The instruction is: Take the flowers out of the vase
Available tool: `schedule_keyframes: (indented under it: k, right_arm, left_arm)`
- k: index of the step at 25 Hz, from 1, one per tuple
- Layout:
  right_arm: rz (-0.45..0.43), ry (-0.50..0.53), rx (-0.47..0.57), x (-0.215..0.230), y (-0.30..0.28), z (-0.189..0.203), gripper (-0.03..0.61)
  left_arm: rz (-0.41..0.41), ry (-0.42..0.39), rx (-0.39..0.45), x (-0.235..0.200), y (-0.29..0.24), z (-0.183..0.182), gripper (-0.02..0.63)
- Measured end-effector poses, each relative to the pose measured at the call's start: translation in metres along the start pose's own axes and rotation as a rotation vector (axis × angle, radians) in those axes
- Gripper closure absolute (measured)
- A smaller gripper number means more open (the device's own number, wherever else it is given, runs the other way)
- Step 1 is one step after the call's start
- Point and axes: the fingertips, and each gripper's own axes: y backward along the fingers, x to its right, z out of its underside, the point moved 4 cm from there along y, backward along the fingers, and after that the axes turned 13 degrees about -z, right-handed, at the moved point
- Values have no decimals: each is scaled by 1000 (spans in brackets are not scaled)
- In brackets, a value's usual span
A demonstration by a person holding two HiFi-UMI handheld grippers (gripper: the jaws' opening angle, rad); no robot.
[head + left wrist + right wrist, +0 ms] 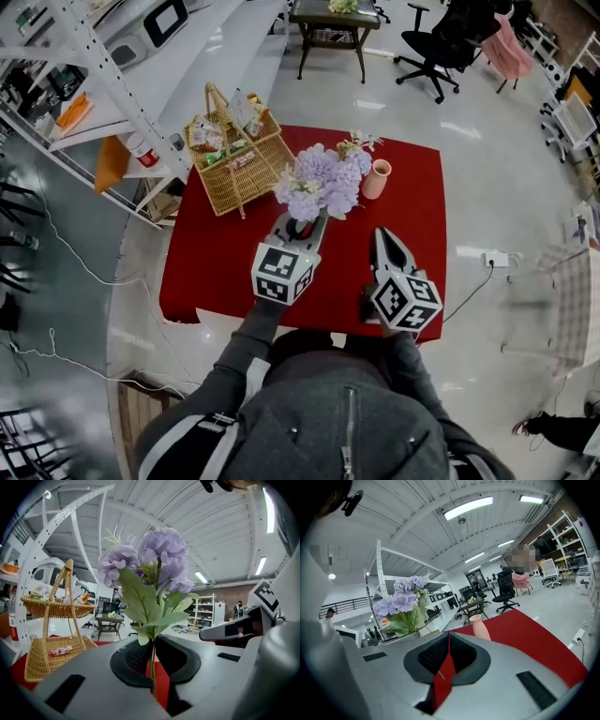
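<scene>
Nearest us: left claw [302,226] is clamped on the green stem [152,665] of the purple flowers [323,181]. The stem stands upright between the pads, with leaves and blooms above the claw. The flowers are out of the vase [377,178] and held over the red desk [211,267].

The right claw [382,234] is closed, tips meeting. We can't confirm anything gripped in it, only a thin tan sliver in the gap that we can't identify. It sits just right of the left claw, over the desk's near half.

The pink vase stands upright on the desk ahead of the right claw, just beside the blooms on their right, mouth clear.

The wicker basket [234,159] with packets sits at the desk's far left corner, near the flowers but apart from them.

On the floor are a power strip [495,260] to the right, a white rack [94,84] to the left, and a small table [333,28] and office chair [431,47] beyond.

Pose: both grey sleeves [248,342] reach forward, and the claws point roughly level away from us, side by side.
</scene>
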Motion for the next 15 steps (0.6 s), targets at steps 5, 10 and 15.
schedule_keyframes:
  k: [5, 10, 15]
  right_arm:
    - [-18, -20, -41, -7, 3, 19, 566]
    - [-15, -15, -69, -7, 12, 31, 566]
    - [-12, -7, -74, -7, 13, 32, 567]
  left_arm:
    - [-9, 30, -22, 5, 12, 15, 580]
    - [-9, 66, -33, 15, 23, 27, 580]
    - [1, 72, -50, 20, 28, 34, 580]
